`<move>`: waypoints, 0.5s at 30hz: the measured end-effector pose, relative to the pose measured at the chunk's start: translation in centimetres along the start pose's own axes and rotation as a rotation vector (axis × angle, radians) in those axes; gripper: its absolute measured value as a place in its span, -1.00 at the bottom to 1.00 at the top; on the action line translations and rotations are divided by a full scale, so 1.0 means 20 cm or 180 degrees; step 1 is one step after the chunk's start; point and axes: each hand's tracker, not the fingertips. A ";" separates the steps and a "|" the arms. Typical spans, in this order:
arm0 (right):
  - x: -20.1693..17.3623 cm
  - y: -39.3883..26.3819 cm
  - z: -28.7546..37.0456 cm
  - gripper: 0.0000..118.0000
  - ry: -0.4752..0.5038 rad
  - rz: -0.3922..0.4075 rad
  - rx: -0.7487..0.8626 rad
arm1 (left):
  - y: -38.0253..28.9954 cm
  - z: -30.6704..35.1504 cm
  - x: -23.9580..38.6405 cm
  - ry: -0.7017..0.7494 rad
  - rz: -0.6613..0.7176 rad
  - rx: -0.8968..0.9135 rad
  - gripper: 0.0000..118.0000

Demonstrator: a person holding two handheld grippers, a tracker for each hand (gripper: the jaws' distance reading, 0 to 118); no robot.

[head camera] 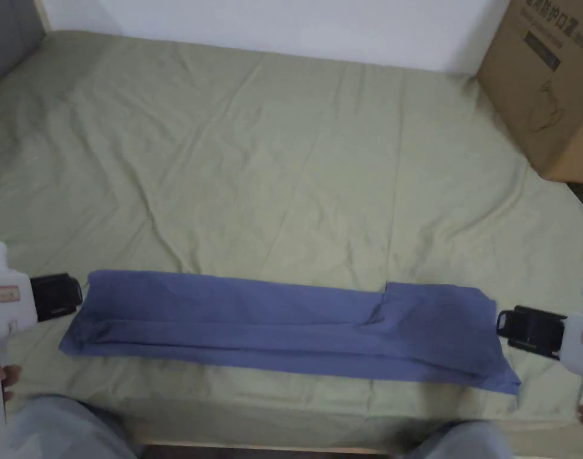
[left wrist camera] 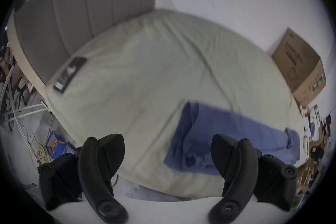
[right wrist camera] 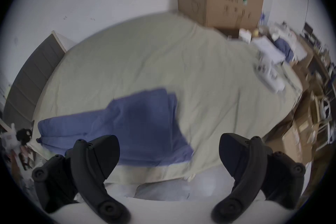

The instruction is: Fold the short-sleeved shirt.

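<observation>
While both grippers (head camera: 80,294) (head camera: 499,327) gape empty, the soft blue shirt (head camera: 284,326) lies as a long folded strip on creased bedding (head camera: 272,155).

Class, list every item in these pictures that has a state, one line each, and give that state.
shirt: folded into a long narrow strip, flat on the bed
left claw: open, holding nothing
right claw: open, holding nothing
cardboard box: closed
bed sheet: spread, wrinkled

Bed (head camera: 272,149) w/ green sheet, folded blue shirt (head camera: 284,326), cardboard box (head camera: 547,83)
</observation>
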 end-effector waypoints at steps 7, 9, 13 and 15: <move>-0.24 0.23 0.37 0.95 0.0134 0.0325 0.1319 | 0.21 0.30 0.29 -0.0107 -0.0663 0.1436 0.71; -0.32 0.24 0.41 0.97 0.0168 0.0426 0.1654 | 0.21 0.34 0.38 -0.0146 -0.0828 0.1685 0.71; -0.50 0.20 0.48 0.95 0.0339 0.0554 0.1948 | 0.18 0.37 0.51 -0.0384 -0.0944 0.1844 0.66; -0.56 0.20 0.49 0.83 0.0399 0.0539 0.1988 | 0.15 0.36 0.55 -0.0531 -0.0982 0.1844 0.59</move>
